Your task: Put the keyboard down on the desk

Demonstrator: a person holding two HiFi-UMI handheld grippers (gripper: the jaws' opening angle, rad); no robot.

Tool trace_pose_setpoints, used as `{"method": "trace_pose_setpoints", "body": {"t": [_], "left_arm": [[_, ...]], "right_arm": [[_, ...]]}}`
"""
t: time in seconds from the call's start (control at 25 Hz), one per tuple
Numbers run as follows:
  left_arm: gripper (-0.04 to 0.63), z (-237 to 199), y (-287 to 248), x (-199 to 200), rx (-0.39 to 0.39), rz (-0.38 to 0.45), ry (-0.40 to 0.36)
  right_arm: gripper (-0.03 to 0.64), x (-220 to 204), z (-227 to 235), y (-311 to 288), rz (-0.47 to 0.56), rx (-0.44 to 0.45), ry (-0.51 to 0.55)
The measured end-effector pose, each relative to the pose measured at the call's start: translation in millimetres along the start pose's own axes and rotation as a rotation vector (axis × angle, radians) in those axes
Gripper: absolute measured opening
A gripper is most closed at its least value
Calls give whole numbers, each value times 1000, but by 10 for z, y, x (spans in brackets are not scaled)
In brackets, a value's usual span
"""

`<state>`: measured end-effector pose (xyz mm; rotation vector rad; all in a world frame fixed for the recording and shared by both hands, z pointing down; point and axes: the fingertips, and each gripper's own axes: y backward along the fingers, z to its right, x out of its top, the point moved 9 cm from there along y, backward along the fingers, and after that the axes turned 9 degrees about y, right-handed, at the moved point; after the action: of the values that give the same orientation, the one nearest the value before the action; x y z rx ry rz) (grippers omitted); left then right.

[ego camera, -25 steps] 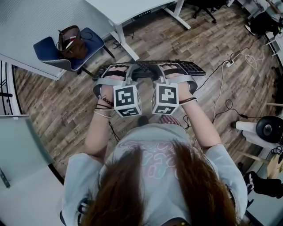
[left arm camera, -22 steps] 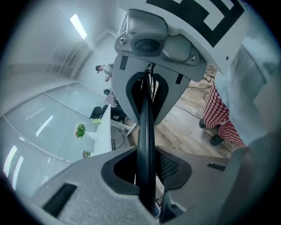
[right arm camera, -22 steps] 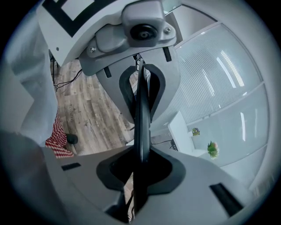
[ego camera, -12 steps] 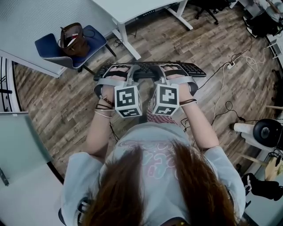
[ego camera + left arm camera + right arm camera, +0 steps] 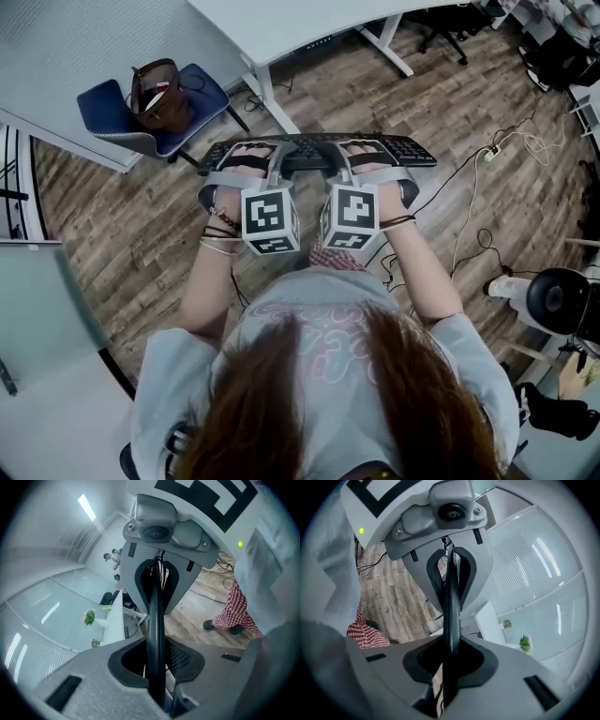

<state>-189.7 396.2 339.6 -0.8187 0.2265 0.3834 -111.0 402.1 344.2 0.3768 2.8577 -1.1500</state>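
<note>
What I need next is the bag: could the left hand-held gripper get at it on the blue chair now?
Probably not: the left hand-held gripper is shut on the keyboard, and the bag sits apart on the blue chair.

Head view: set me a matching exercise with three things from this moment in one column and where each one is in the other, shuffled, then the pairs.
Things:
1. keyboard
2. brown bag
3. white desk

Places:
A. resting on the blue chair
B. at the top edge of the view, beyond the grippers
C. gripped by the left gripper and the right gripper, above the wood floor

Pairs: 1-C, 2-A, 3-B
</note>
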Motion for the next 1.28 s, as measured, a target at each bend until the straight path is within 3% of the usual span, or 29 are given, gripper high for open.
{"method": "trace_pose_setpoints", "body": {"t": [1.28], "left_arm": [[84,-1551,-1496,398,26,14,-19]], "right_arm": [[72,-1293,1434,-1066,4,-25,7]]}}
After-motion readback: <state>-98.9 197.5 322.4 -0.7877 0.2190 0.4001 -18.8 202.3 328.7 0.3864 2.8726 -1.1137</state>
